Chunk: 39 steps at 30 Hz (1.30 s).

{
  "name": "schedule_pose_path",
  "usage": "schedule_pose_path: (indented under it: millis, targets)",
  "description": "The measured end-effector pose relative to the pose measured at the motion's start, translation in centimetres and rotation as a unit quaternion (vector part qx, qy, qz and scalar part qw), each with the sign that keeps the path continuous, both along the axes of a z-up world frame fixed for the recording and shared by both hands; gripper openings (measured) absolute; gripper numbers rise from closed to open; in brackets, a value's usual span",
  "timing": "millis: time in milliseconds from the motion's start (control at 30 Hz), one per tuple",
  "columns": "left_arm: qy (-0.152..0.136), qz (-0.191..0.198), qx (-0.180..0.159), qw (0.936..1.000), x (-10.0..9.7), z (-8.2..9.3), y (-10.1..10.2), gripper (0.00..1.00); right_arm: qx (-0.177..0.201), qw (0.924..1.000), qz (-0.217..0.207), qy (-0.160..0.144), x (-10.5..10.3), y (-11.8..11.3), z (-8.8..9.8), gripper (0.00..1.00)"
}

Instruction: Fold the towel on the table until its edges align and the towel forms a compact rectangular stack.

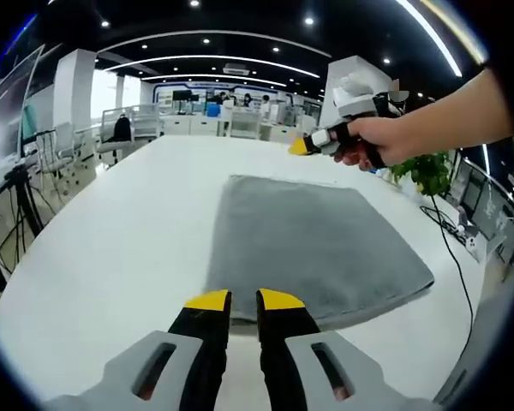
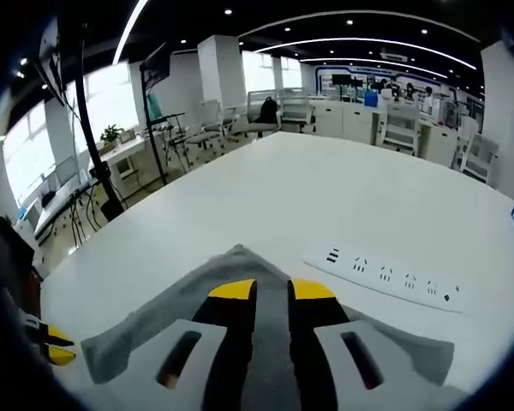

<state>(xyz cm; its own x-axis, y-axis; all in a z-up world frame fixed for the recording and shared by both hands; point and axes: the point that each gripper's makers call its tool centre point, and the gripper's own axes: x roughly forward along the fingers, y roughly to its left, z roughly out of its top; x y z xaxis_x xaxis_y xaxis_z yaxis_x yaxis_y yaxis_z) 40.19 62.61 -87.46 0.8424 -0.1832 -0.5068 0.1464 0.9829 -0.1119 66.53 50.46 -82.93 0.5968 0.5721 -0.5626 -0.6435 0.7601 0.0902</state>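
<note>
1. Towel (image 1: 317, 244): grey, flat on white table (image 1: 128, 240), unfolded; long axis runs from your left gripper to the right one.
2. L gripper (image 1: 243, 300): jaws nearly together, nothing held; tips just short of the towel's near edge.
3. R gripper (image 2: 271, 289): jaws nearly together, over the far corner; can't tell if cloth is pinched.
4. Nearer: each gripper is at its own end, so the fold likely brings one end over the other.
5. Power strip (image 2: 385, 276): just beside the towel's far corner, could snag.
6. Rest of the table offers room.
</note>
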Motion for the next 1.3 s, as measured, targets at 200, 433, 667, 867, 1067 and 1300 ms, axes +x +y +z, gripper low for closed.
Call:
schedule_pose_path:
  millis: [200, 433, 667, 867, 1067, 1300]
  targets:
    - [0.022, -0.037, 0.006, 0.9991, 0.6, -0.9, -1.3, 0.15, -0.047, 0.9980, 0.039, 0.016, -1.5, -3.1, -1.8, 0.18]
    - [0.033, -0.046, 0.014, 0.9983, 0.6, -1.6, -1.5, 0.17, -0.036, 0.9986, 0.000, 0.039, -1.8, -7.6, -1.7, 0.25]
    - [0.041, -0.049, 0.017, 0.9978, 1.2, -2.4, -1.4, 0.17, -0.049, 0.9971, 0.017, 0.056, -3.8, -9.1, -2.7, 0.31]
    - [0.067, -0.064, 0.021, 0.9955, 1.0, -3.6, -2.0, 0.18, -0.047, 0.9953, 0.032, 0.078, -5.9, -10.4, -4.0, 0.39]
    - [0.075, -0.060, 0.018, 0.9952, 0.8, -3.7, -2.6, 0.21, -0.047, 0.9935, 0.036, 0.097, -8.0, -11.5, -5.6, 0.49]
    - [0.080, -0.077, 0.041, 0.9930, 0.9, -3.9, -2.7, 0.23, -0.044, 0.9930, 0.035, 0.104, -10.5, -12.7, -5.5, 0.56]
